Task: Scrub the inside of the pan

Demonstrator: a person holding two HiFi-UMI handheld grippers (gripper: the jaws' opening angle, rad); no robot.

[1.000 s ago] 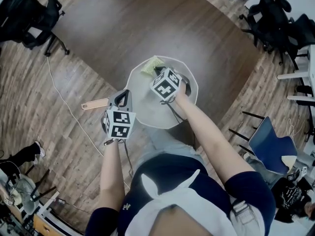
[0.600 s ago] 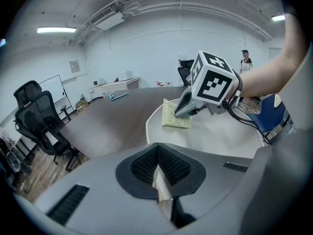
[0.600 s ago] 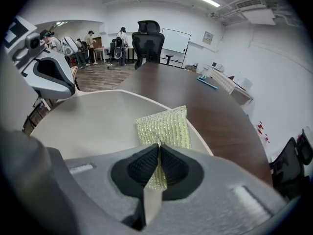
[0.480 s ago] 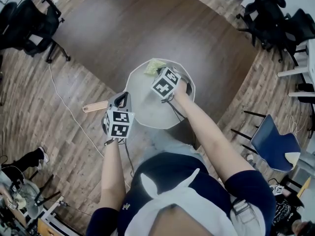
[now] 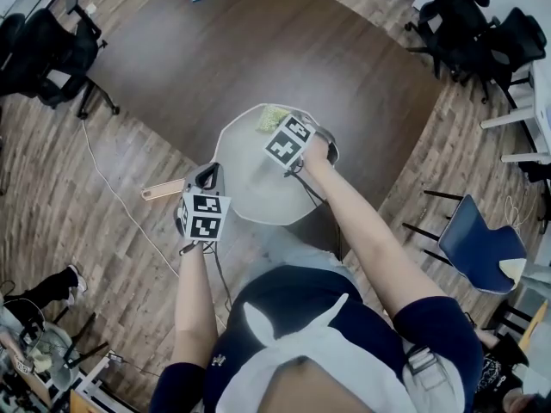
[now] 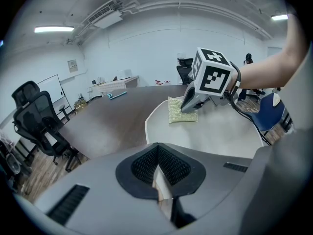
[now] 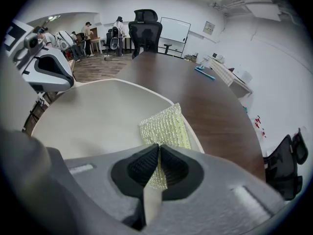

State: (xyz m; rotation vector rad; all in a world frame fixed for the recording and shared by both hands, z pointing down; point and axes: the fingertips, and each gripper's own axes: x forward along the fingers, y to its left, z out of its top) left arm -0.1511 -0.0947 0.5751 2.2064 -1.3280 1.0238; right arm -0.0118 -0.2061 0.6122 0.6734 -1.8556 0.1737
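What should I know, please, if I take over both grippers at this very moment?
Left gripper: shut, apparently on the wooden handle of the wide cream-white pan, steadying it.
Right gripper: shut on the yellow-green mesh scrubbing pad, which lies inside the pan by its far rim.
Done: unclear; the pan shows no visible dirt.
Left: sweep the pad over the rest of the inside.

Head view's way up top, looking steeply down on the whole pan (image 5: 250,192). Left gripper view sits low at the pan's near edge, facing across it twd the sponge (image 6: 176,114). Right gripper view's v close over that sponge, facing out over the dark table (image 7: 205,106). All 3 share pan + sponge.
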